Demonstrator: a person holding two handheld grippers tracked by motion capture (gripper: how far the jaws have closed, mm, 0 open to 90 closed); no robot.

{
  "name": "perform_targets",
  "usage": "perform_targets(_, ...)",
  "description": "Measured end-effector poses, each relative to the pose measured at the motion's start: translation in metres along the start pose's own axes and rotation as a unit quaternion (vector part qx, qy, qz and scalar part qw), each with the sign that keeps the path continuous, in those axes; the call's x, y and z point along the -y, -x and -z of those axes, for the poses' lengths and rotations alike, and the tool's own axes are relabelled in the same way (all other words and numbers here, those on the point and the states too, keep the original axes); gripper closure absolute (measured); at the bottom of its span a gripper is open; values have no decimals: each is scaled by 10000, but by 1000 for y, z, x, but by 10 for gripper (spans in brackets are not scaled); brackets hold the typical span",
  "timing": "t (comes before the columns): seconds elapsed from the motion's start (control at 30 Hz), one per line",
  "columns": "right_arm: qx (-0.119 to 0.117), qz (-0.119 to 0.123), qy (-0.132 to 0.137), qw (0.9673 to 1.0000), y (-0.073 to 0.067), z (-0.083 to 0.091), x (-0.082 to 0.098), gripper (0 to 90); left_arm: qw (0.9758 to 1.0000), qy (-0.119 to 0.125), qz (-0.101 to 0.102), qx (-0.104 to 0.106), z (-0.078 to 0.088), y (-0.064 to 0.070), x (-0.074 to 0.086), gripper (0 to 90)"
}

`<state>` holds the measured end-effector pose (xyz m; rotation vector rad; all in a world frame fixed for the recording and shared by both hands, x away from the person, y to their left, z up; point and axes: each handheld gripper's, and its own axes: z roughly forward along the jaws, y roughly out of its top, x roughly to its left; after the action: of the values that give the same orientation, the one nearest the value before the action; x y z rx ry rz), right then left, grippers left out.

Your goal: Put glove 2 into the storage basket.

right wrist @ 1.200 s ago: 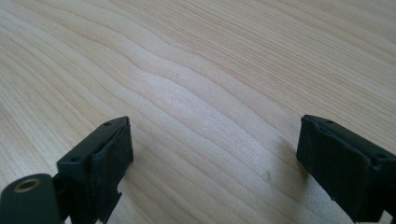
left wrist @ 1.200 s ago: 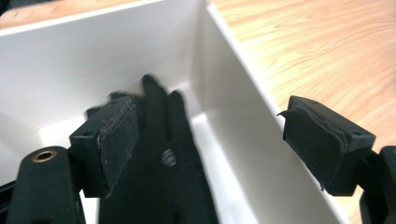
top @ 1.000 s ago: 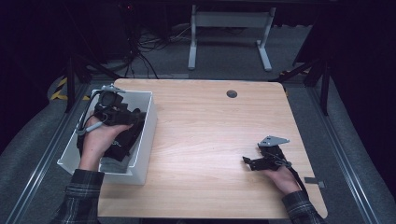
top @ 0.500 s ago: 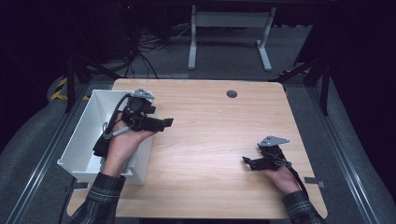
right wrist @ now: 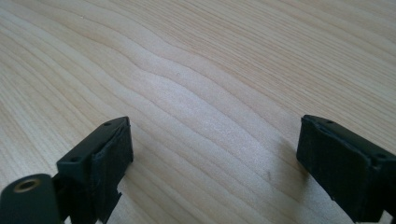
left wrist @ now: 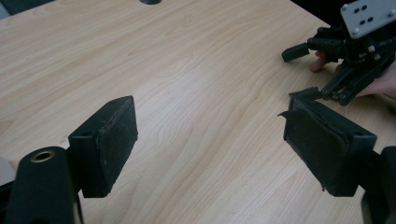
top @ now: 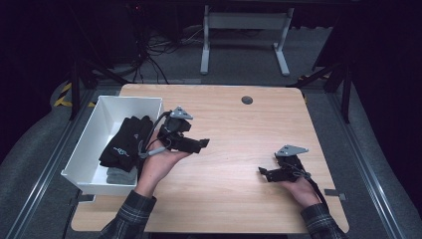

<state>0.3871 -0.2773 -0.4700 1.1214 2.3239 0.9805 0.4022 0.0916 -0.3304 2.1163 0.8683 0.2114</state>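
Observation:
A white bin (top: pixel 94 134) stands at the table's left edge with black gloves (top: pixel 124 142) and a grey item (top: pixel 121 176) lying in it. My left gripper (top: pixel 201 144) hovers just right of the bin over the wooden table (top: pixel 234 129), open, with nothing between its pads (left wrist: pixel 114 140). My right gripper (top: pixel 263 173) rests low near the table's front right, pointing left, open and empty. In the left gripper view the right gripper (left wrist: pixel 299 70) appears at the upper right. In the right gripper view bare wood lies between its pads (right wrist: pixel 109 158).
A dark round grommet (top: pixel 247 100) sits near the table's far edge. Past the table stand a white metal frame (top: pixel 244 30) and floor cables (top: pixel 149 50). Bare wood spans the middle of the table between the two grippers.
My left gripper has come out of the bin, empty, and moved right over the table. The gloves stay in the bin. The right gripper has not moved.

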Motion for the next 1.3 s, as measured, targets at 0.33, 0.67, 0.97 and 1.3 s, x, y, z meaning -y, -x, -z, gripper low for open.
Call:
perform_targets(0.33,-2,3,1,10000,0,0,0,111,9996,-200,-180,86,-38,15,20,163)
perform_targets(0.67,-2,2,1,10000,0,0,0,111,9985,-341,-413,92,-65,23,40,151)
perform_targets(0.97,-2,2,1,10000,0,0,0,111,9979,-391,-511,78,-84,27,57,144)
perform_targets(1.3,-6,3,0,10000,0,0,0,110,9972,-446,-596,24,-104,29,73,129)
